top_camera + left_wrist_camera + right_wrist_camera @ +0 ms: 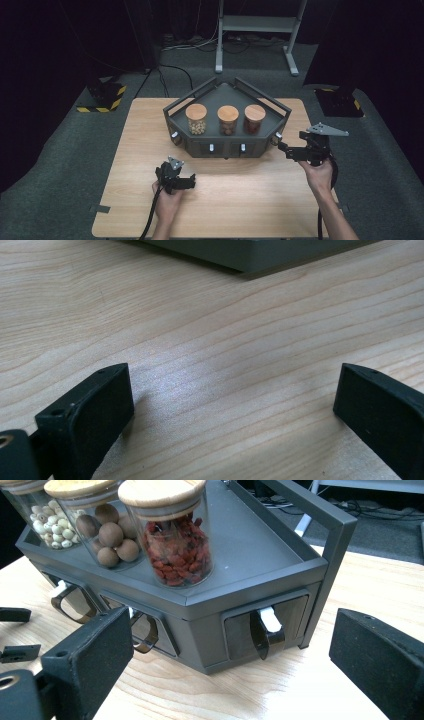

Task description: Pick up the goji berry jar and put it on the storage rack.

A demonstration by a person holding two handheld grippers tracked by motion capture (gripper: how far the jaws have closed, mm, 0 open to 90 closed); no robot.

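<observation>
A dark grey corner rack (200, 150) stands at the back middle of the wooden table (135, 150). On its shelf are three wood-lidded glass jars: pale seeds (196, 120), brown balls (228, 120) and red berries (254, 119). Small drawers with clear handles line its front. My right gripper (283, 148) is open, level with the rack's right corner. Its jaws frame the rightmost drawer handle (267, 630) from a short way off, below the red berry jar (175, 540). My left gripper (178, 176) is open and empty, low over bare wood in front of the rack (260, 255).
Two more drawer handles (70, 597) (145, 632) sit to the left on the rack's front. Bare tabletop lies between the rack and the near edge. On the carpet beyond are yellow-and-black striped bases (102, 97) and a white desk frame (255, 22).
</observation>
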